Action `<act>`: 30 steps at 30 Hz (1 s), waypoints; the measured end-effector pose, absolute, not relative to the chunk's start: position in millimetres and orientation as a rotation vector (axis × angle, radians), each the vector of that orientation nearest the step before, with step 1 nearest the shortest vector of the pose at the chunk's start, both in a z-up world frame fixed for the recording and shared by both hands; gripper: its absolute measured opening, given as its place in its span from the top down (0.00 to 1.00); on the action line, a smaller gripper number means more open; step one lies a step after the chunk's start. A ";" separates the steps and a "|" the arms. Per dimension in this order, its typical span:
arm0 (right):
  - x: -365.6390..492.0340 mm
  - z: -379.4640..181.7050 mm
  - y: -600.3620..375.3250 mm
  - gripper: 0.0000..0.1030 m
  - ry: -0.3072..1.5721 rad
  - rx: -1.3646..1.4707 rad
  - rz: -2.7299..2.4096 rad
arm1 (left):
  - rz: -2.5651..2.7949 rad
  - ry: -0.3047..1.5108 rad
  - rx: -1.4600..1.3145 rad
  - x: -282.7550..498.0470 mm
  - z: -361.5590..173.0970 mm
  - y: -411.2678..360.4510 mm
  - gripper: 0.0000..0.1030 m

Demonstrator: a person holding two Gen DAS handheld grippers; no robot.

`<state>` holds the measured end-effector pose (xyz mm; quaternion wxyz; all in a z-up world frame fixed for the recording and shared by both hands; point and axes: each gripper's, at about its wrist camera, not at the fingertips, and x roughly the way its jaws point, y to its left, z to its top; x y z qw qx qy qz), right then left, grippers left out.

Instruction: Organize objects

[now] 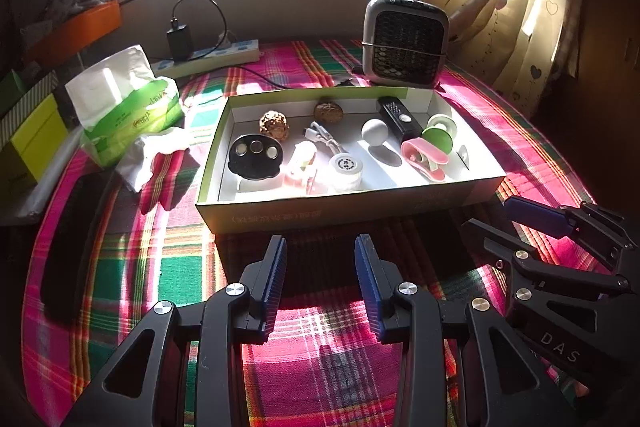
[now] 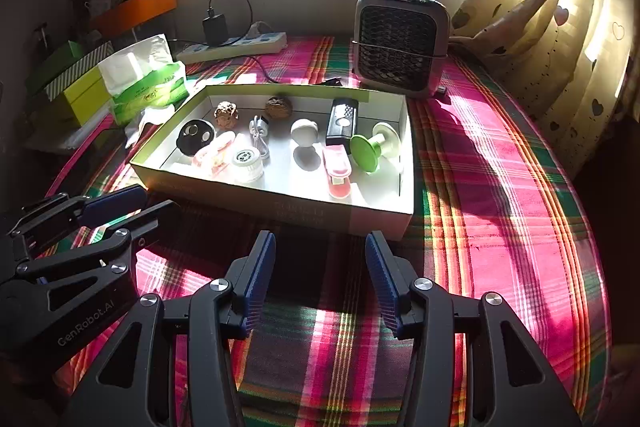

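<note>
Objects for sorting already lie inside a shallow open box (image 1: pixel 348 205) that sits on the plaid-covered table (image 1: pixel 320 327), in front of a small grey heater (image 1: pixel 404 41). Inside it, from left to right, I can make out a black round holder (image 1: pixel 255 157), a pink translucent clip (image 1: pixel 302 163), a white round cap (image 1: pixel 346 169), a white cable (image 1: pixel 322 139), two brown knobbly lumps near the back wall (image 1: pixel 274 125), a grey ball (image 1: pixel 375 131), a black remote-like device (image 1: pixel 401 115), a pink dispenser (image 1: pixel 426 157) and a green-and-white spool (image 1: pixel 440 135).

Both grippers hover low over the cloth, short of the box's near wall. The left gripper (image 1: pixel 321 283) has its fingers parted and empty; the right gripper (image 2: pixel 320 279) likewise has its fingers spread with nothing between them.

Risks, as I judge them: the near wall stands between the fingers and the contents, so a flat approach could shove the light box across the cloth. The ball and spool look liable to roll if nudged. Items lie close together, so wide fingers may knock a neighbour. Hard sunlight and deep shadow make edges difficult to read. A tissue pack (image 1: pixel 124 99) and crumpled tissues (image 1: pixel 154 151) sit just left of the box and could snag the left gripper
</note>
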<state>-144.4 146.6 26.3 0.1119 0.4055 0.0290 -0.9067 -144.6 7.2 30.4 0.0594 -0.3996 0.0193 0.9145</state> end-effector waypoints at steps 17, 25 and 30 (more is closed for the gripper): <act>-117.5 -0.3 141.1 0.46 0.085 1.273 -2.624 | 2.785 0.055 -1.302 -116.9 4.7 -0.7 0.68; -110.7 -3.6 140.2 0.45 0.105 1.269 -2.645 | 2.795 0.058 -1.303 -112.4 0.2 0.1 0.65; -106.3 -5.0 139.4 0.40 0.128 1.263 -2.659 | 2.805 0.055 -1.309 -111.1 0.6 0.7 0.64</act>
